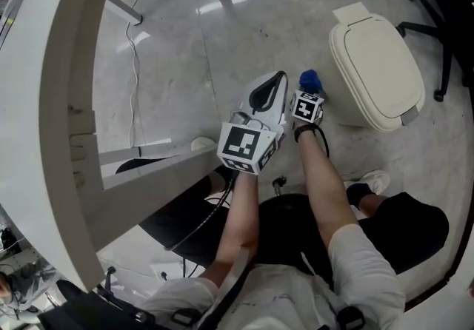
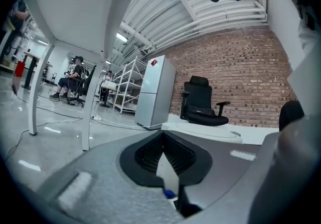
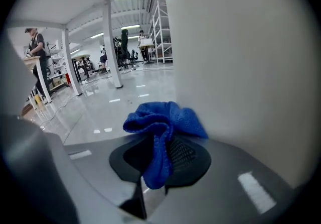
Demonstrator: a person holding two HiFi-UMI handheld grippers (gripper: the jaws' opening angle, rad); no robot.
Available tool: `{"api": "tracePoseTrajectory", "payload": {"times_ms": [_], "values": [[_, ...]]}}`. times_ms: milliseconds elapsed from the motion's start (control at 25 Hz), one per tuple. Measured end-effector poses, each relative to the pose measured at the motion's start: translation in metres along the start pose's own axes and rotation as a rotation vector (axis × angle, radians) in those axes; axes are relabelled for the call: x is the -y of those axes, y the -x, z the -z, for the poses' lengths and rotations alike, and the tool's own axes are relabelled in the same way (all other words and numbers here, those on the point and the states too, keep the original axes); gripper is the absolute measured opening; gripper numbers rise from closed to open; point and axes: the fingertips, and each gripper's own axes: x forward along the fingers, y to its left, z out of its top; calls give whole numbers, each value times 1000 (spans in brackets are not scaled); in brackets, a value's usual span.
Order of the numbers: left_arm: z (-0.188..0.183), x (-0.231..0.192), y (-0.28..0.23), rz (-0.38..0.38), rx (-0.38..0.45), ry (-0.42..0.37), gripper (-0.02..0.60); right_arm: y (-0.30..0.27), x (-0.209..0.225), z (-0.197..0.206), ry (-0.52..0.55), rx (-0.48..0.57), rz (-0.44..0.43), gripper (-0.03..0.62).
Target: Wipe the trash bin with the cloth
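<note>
The cream trash bin (image 1: 378, 69) stands on the floor at the upper right of the head view, lid down. A blue cloth (image 1: 310, 81) is bunched just left of the bin's side, with my right gripper (image 1: 309, 90) shut on it. In the right gripper view the cloth (image 3: 163, 120) spills out of the jaws and lies against the bin's pale wall (image 3: 241, 67), which fills the right half. My left gripper (image 1: 275, 78) hangs beside the right one, a little left of the cloth. Its jaws meet at the tips (image 2: 163, 136) with nothing held.
A white table frame (image 1: 74, 99) curves down the left side, with a cable (image 1: 133, 55) on the marble floor behind it. A black chair base (image 1: 444, 25) stands right of the bin. My shoe (image 1: 376, 182) rests below the bin. A black office chair (image 2: 203, 102) and a white cabinet (image 2: 155, 90) stand farther off.
</note>
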Motion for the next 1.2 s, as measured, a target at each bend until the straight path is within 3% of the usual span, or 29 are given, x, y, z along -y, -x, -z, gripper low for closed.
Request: {"api": "tracePoseTrajectory", "payload": {"times_ms": [160,240,480,680,880,1040,1200], "values": [[-5,-8,11,-26,-6,-12,-2,-13,15,30,-50,-99,-16,64],[-7,-11,16,-48,1,-4,-2,-4,10,19,-73,-71,-61,64],[-17,7,17,-48,39,31,-2,90,-14,-50,-188,195,-181,64],[-33,20,24,-43,89,14,-2,201,-52,-136,-13,459,-285,64],[-49,25,32,-40,128,1,-2,270,-63,-214,25,657,-295,64],[-49,30,31,-26,135,9,-2,266,-39,-230,-30,654,-230,64],[-39,32,26,-6,118,34,-2,230,-26,-205,-59,563,-200,63]]}}
